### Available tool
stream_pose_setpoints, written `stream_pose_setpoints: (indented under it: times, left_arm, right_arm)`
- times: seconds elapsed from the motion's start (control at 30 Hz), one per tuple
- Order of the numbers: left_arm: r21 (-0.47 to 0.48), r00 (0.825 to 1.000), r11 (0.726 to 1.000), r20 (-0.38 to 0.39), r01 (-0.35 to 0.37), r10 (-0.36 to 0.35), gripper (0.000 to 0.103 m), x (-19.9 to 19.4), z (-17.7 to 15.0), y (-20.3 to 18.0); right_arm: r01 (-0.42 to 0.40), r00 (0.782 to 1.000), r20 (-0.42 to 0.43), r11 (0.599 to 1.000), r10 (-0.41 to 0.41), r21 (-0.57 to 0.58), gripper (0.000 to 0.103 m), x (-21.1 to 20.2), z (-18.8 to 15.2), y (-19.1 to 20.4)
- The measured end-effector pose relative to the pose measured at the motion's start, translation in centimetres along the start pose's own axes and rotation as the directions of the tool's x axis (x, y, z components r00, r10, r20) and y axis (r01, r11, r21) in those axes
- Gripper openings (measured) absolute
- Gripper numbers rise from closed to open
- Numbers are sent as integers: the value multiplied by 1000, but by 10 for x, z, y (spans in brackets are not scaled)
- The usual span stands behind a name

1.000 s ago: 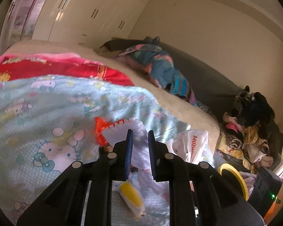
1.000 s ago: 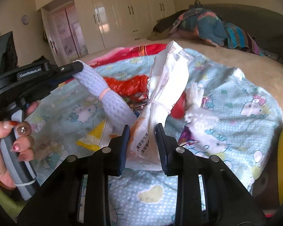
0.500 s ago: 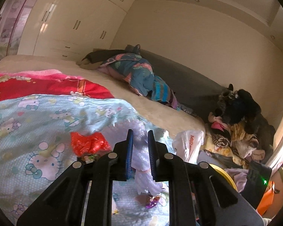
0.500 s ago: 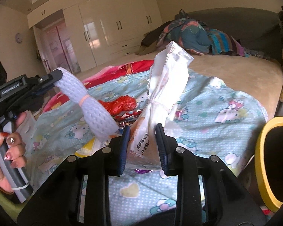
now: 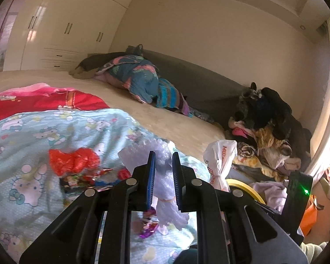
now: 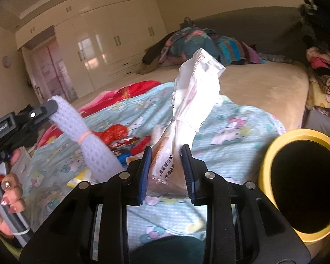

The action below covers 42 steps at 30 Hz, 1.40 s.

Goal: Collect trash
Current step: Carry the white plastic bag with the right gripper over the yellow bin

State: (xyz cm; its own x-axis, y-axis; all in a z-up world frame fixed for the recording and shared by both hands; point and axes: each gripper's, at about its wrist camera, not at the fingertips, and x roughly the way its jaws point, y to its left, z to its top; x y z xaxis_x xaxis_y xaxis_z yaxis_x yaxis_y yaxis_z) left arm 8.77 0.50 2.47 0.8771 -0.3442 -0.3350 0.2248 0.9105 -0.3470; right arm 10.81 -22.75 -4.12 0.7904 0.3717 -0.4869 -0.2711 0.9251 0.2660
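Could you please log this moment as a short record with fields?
setting: bedroom, bed with cartoon-print blanket
left gripper: shut on lilac foam net
right gripper: shut on white plastic bag, tied at its middle
bin: yellow-rimmed bin at right, beside the bed
trash left on blanket: red wrapper, small coloured wrappers
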Motion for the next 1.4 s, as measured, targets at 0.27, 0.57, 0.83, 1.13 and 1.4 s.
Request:
stream_pose_setpoints:
  times: [0.27,0.57,0.83,1.13,1.4]
  left_arm:
    - [45,999,998,-29,36,-34,15,16,-7,-30]
    - [106,995,991,-64,85,-79,15,39,-15,-70]
    - [147,989,981,-97,123,-109,15,56,-26,-100]
    - [176,984,973,-118,152,-133,15,70,-36,-125]
    - [204,977,961,-140,186,-159,15,89,-45,-149]
  right_arm:
    - [54,998,16,997,-55,59,22,-15,-2,-35]
    - [114,993,26,986,-118,124,22,-31,-8,-74]
    - [166,985,15,966,-172,198,22,-38,-13,-103]
    - [211,976,6,944,-220,254,22,-45,-16,-130]
    - [260,963,-16,918,-268,299,22,-49,-21,-152]
